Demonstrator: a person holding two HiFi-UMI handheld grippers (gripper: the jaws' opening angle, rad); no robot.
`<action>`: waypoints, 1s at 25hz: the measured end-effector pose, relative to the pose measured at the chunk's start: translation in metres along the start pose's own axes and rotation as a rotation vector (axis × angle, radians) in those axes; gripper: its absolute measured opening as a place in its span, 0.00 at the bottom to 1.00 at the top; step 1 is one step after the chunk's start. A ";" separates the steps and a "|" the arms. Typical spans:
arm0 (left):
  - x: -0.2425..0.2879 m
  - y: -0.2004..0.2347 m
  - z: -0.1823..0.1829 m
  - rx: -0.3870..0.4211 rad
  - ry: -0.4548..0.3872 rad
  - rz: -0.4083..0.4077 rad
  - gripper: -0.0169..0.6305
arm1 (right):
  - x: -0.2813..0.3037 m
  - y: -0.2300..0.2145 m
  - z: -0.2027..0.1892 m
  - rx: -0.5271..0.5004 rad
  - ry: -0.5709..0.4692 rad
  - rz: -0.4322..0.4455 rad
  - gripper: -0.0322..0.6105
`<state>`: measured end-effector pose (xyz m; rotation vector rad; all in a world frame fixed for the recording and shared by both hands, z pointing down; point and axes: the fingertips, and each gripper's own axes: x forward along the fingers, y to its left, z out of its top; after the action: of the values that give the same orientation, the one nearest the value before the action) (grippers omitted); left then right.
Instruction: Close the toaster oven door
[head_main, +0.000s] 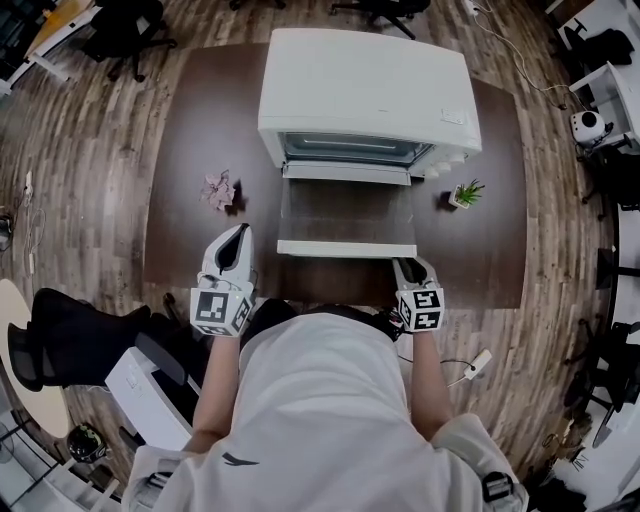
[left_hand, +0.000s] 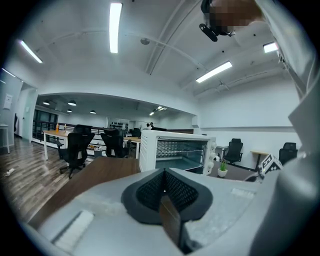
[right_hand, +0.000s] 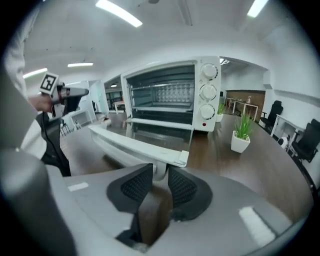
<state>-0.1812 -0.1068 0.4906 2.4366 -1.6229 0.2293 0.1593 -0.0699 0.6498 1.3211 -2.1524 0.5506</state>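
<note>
Toaster oven door (head_main: 347, 212) is fully open. It lies flat in front of the toaster oven (head_main: 365, 90), hinged at the lower edge of the oven mouth and reaching out over the dark counter (head_main: 190, 130) toward the person. Its white handle (right_hand: 135, 143) runs along the free front edge.

The right tool (right_hand: 160, 169) is at the right end of this handle. Its jaws stand only a narrow way apart, and the white support of the handle fills the gap between the two black pads, so the tool grips the handle there. In the head view this tool sits just at the front right corner of the door.

The left tool (left_hand: 164, 171) is to the left of the door, near its front left corner but not touching it. Its jaws are pressed together with nothing between them, and it points toward the oven.

Three round knobs (right_hand: 208, 91) are on the right side of the oven front. A small potted plant (head_main: 465, 193) stands on the counter to the right of the door, and a pink flower (head_main: 218, 190) lies on the counter to the left.
</note>
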 end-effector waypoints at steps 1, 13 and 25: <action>0.000 0.001 0.000 0.001 0.000 0.000 0.03 | -0.005 0.000 0.010 0.010 -0.031 -0.001 0.21; -0.002 -0.002 -0.003 -0.001 0.002 0.006 0.03 | -0.045 -0.018 0.147 -0.035 -0.320 -0.082 0.21; -0.004 0.011 -0.002 -0.016 0.002 0.049 0.03 | -0.022 -0.056 0.263 -0.021 -0.502 -0.129 0.17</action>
<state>-0.1935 -0.1068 0.4925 2.3862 -1.6780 0.2257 0.1548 -0.2368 0.4376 1.7119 -2.4237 0.1489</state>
